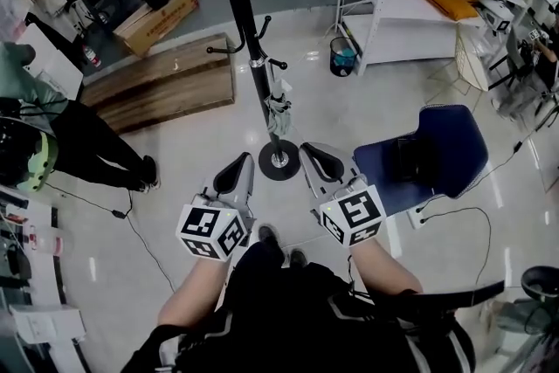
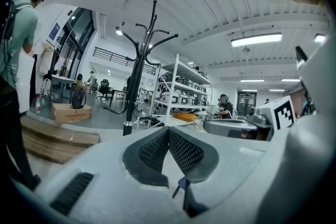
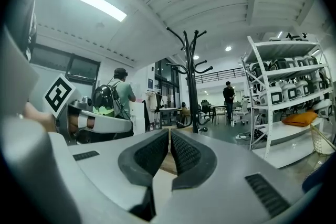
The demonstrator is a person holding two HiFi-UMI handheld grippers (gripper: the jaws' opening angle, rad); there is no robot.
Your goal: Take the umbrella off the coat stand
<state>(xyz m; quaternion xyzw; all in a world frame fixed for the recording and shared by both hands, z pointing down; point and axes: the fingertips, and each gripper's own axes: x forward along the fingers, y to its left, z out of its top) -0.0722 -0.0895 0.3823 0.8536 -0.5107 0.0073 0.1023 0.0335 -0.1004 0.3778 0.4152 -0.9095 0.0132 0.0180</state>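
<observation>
A black coat stand (image 1: 247, 22) rises from a round base (image 1: 279, 162) on the floor straight ahead. A small folded grey-green umbrella (image 1: 278, 113) hangs low on its pole, under two short hooks. My left gripper (image 1: 234, 173) and right gripper (image 1: 318, 160) are side by side, short of the base, both pointing at the stand. Both are shut with nothing between the pads. The stand shows ahead in the left gripper view (image 2: 137, 71) and the right gripper view (image 3: 191, 81); I cannot make out the umbrella in either.
A blue chair (image 1: 430, 151) stands close on the right with a cable trailing from it. A wooden platform (image 1: 166, 79) and a cardboard box (image 1: 157, 17) lie to the left behind the stand. White shelves (image 1: 410, 4) and a small bin (image 1: 342, 57) are at the back right. A person (image 1: 61, 131) stands at left.
</observation>
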